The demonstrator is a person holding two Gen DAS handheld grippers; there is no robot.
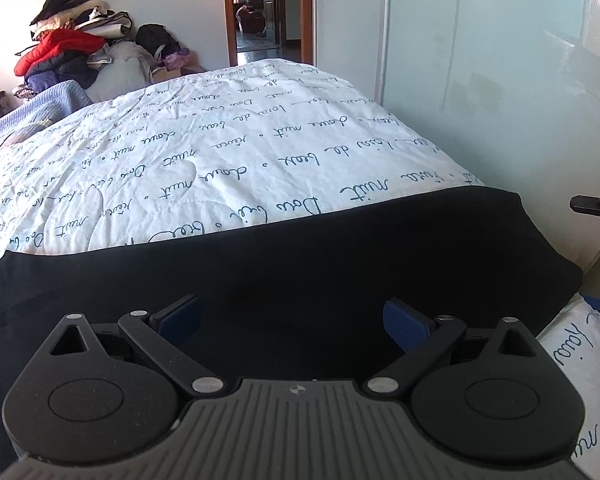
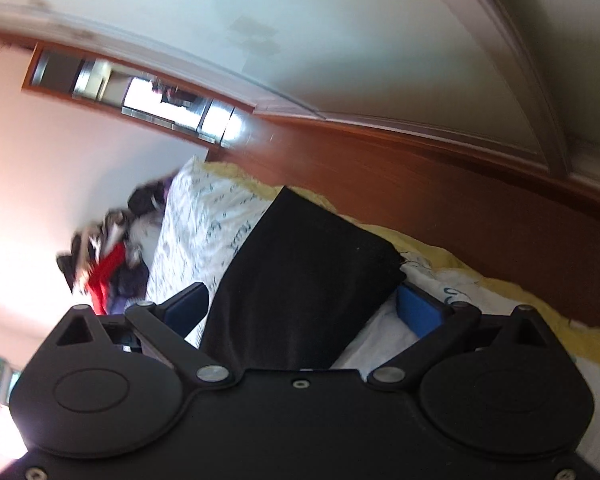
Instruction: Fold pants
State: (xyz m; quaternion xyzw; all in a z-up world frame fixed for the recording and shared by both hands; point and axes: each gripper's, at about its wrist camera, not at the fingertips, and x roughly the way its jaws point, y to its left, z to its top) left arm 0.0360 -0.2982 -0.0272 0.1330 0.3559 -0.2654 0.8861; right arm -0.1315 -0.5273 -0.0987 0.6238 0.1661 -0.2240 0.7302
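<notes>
Each claw (image 1: 292, 316) (image 2: 304, 308) is black, with blue finger pads (image 1: 404, 322), silver pivot screws and round side discs.

bare quilt (image 1: 204, 148) ahead, clothes pile (image 1: 72, 40) far

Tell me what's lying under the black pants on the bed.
The black pants lie on a white quilt with blue script, which shows beyond them. The quilt directly beneath is covered, so anything there can't be seen.
</notes>
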